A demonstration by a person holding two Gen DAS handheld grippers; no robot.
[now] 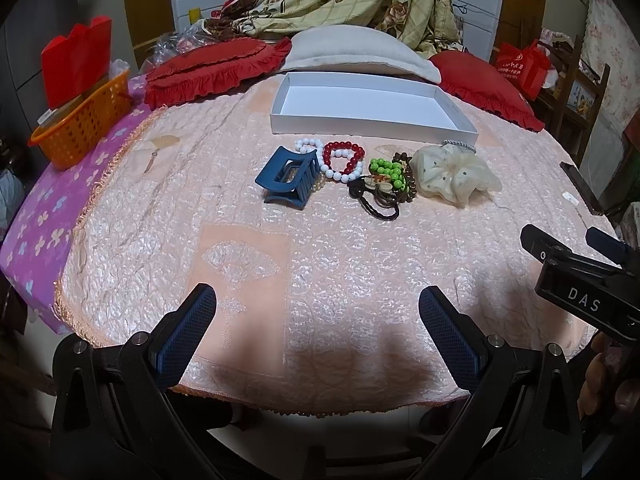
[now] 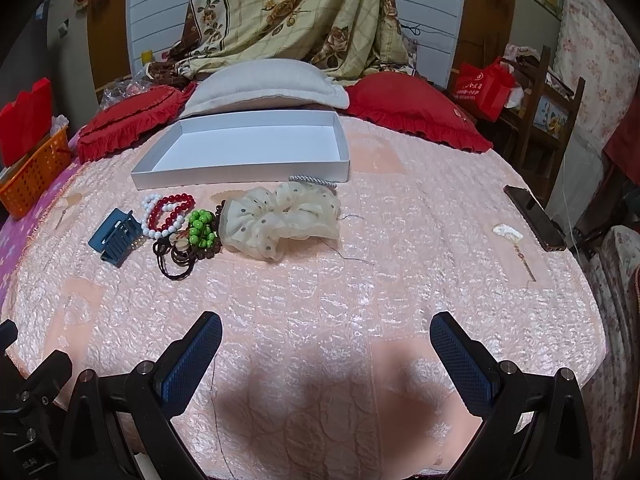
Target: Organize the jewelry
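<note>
A shallow white box (image 1: 280, 120) (image 2: 240, 172) lies empty on the pink quilt. In front of it sits a row of accessories: a blue claw clip (image 1: 289, 178) (image 2: 114, 236), a red and white bead bracelet (image 1: 342, 160) (image 2: 166, 214), a green bead bracelet (image 1: 386, 172) (image 2: 200, 226), dark hair ties (image 1: 376, 204) (image 2: 176, 264), a cream dotted scrunchie (image 1: 456, 174) (image 2: 276, 220) and a silver bangle (image 1: 460, 143) (image 2: 312, 180). My left gripper (image 1: 318, 312) and right gripper (image 2: 326, 340) both hover open near the quilt's front edge, well short of the items, holding nothing.
Red ruffled cushions (image 1: 216, 68) (image 2: 416, 108) and a grey pillow (image 1: 352, 50) line the far side. An orange basket (image 1: 84, 120) stands at the left edge. A dark phone (image 2: 534, 216) lies at the right edge beside a small white hair pin (image 2: 508, 232).
</note>
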